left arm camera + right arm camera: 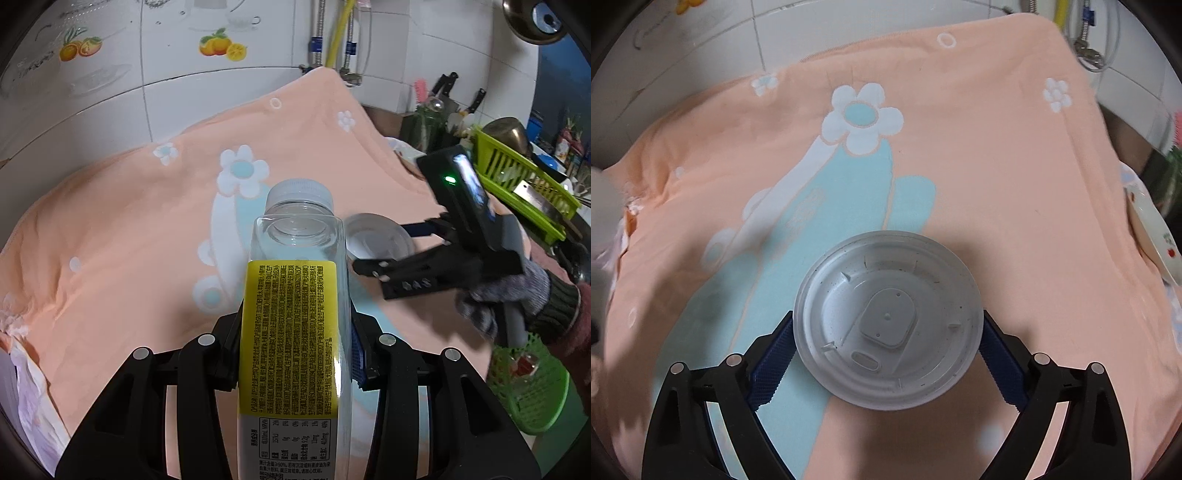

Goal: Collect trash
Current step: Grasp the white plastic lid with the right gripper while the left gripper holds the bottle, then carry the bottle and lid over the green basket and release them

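Observation:
A clear square plastic bottle [295,229] with a white cap and a yellow printed label fills the middle of the left wrist view. My left gripper [295,325] is shut on its labelled body. A round translucent grey cup lid [849,280] sits between the blue pads [775,354] of my right gripper [888,321], which press on its rim from both sides, just above the cloth. In the left wrist view the right gripper [388,245] shows to the right of the bottle with the lid [373,236] in it, and a gloved hand [517,295] holds it.
A peach towel [997,184] with white and blue flowers covers the work surface in front of a white tiled wall. To the right are a green dish rack [517,173], a green mesh basket [532,387], knives and pipes. Crumpled white material [22,387] lies at the left edge.

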